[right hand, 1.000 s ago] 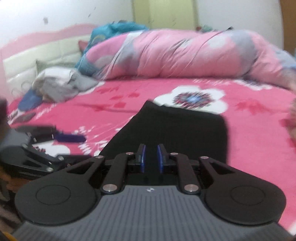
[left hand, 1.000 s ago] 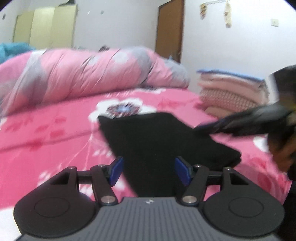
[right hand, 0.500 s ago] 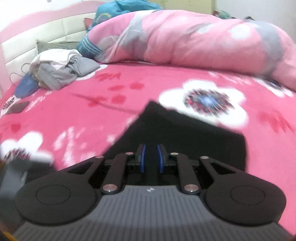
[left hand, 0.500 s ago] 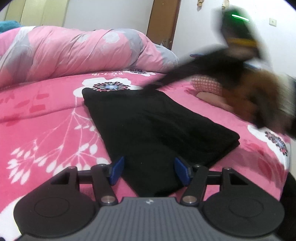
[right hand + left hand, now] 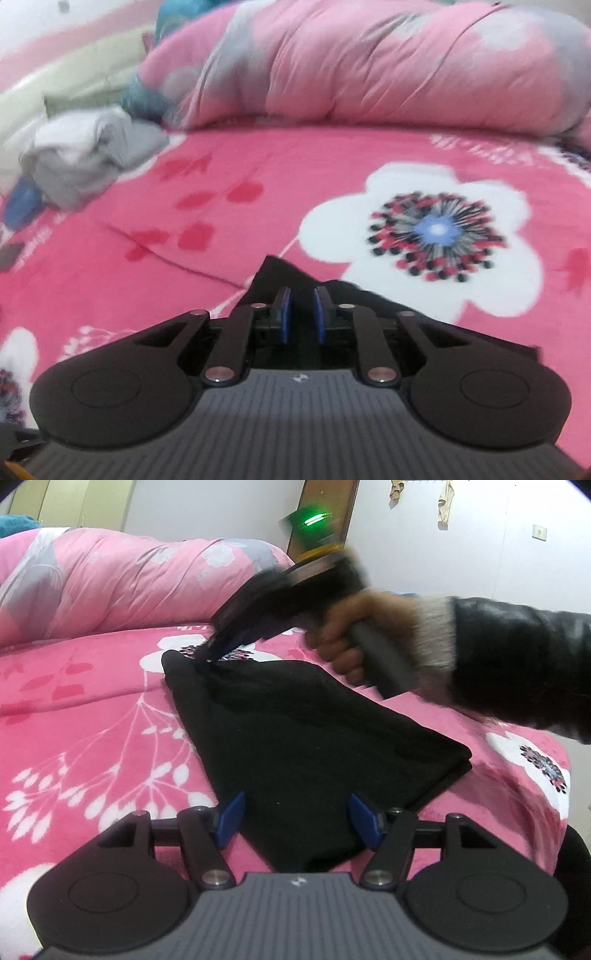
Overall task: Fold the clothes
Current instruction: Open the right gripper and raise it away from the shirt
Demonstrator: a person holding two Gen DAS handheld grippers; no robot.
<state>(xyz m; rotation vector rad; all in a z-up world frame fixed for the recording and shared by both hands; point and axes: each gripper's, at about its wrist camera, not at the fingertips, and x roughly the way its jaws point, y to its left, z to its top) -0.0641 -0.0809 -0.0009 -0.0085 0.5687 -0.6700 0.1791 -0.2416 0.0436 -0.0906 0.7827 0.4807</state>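
Note:
A folded black garment [image 5: 317, 738] lies flat on the pink floral bedspread [image 5: 85, 709]. My left gripper [image 5: 297, 819] is open at its near end, one blue fingertip on each side of the near corner. A hand in a black sleeve [image 5: 517, 664] holds my right gripper [image 5: 210, 653], whose tips touch the garment's far corner. In the right wrist view that gripper [image 5: 301, 314] is shut to a narrow slit over the black corner [image 5: 273, 269]. Whether cloth is pinched between its pads I cannot tell.
A rolled pink and grey duvet [image 5: 122, 583] [image 5: 369, 62] runs along the far side of the bed. A heap of white and grey clothes [image 5: 88, 155] sits at the left by the headboard [image 5: 74, 59]. A brown door [image 5: 325, 513] stands behind.
The right gripper has travelled from the garment's near right side, up and across, down to its far corner. Its finger gap looks unchanged. The left gripper stayed open and edged closer.

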